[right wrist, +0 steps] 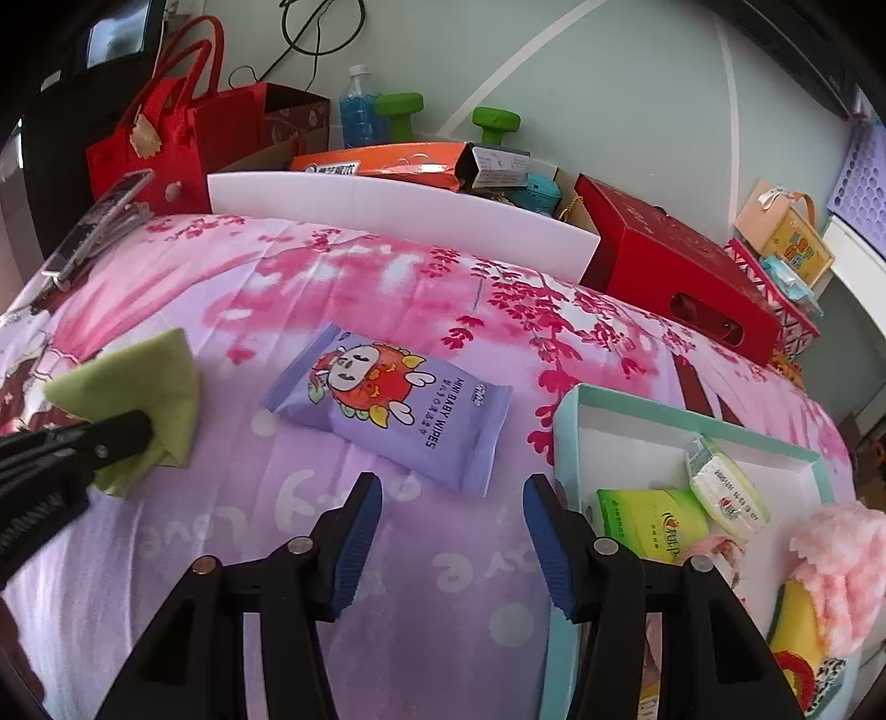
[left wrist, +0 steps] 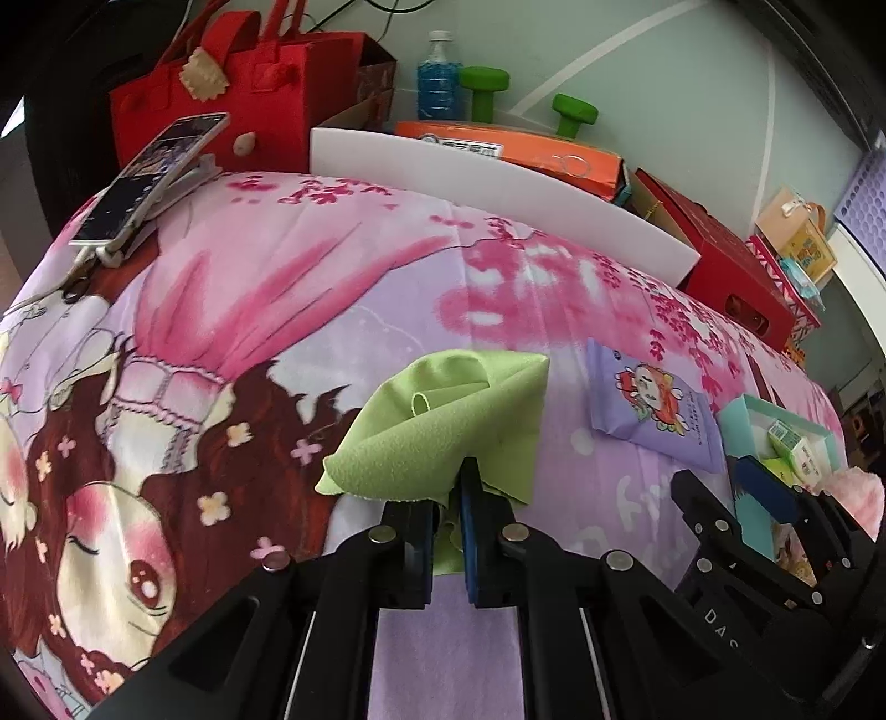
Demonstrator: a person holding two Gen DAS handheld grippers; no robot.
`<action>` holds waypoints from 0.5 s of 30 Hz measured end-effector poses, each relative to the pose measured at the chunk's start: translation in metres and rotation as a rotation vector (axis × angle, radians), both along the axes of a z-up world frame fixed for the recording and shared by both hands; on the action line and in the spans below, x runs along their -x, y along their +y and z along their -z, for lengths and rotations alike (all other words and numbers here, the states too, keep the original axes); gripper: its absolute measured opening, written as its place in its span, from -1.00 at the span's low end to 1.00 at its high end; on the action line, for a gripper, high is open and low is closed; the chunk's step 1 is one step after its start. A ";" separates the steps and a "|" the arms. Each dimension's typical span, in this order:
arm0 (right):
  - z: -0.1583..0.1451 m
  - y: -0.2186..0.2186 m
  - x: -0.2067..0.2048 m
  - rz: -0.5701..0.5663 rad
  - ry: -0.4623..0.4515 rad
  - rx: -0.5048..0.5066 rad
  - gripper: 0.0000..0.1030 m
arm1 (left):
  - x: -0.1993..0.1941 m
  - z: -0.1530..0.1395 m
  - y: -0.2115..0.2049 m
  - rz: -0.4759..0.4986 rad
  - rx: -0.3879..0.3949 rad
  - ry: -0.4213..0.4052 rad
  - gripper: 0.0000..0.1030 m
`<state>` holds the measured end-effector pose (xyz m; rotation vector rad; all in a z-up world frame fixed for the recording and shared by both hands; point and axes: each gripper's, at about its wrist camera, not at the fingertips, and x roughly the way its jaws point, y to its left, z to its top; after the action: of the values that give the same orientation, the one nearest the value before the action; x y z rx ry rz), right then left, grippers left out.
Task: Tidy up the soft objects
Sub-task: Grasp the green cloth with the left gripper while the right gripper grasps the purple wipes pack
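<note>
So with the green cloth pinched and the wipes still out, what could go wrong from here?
1. The left tool grips only a bunched edge of the green cloth; it may slip free or drag on the bedspread.
2. The tray already holds tissue packs; the wipes pack may sit poorly there.

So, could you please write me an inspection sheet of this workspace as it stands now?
Surface: cartoon-print bedsheet, pink and lilac.
Job's things: green cloth bunched up; baby wipes pack flat on the sheet; teal tray holding two tissue packs; pink fluffy item at its edge.
Clutter: red felt bag, phone on stand, white board, orange box, red box, blue bottle, green dumbbell.
Grippers: left gripper shut on the cloth; right gripper open, empty.
Cables: black cable on the wall.
Surroundings: pale green wall, lilac basket.
</note>
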<state>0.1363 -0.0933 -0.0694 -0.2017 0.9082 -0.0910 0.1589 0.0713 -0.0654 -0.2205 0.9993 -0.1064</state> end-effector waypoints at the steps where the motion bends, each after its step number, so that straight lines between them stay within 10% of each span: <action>1: 0.000 0.001 0.000 0.000 0.001 0.007 0.17 | 0.000 0.000 0.002 -0.006 -0.004 0.002 -0.84; 15: 0.005 0.015 -0.014 -0.041 0.043 0.170 0.56 | 0.009 -0.006 0.029 -0.095 0.010 0.029 -0.84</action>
<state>0.1506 -0.0780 -0.0744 -0.3809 0.9389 -0.1261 0.1500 0.1008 -0.0598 -0.2787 1.0154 -0.0218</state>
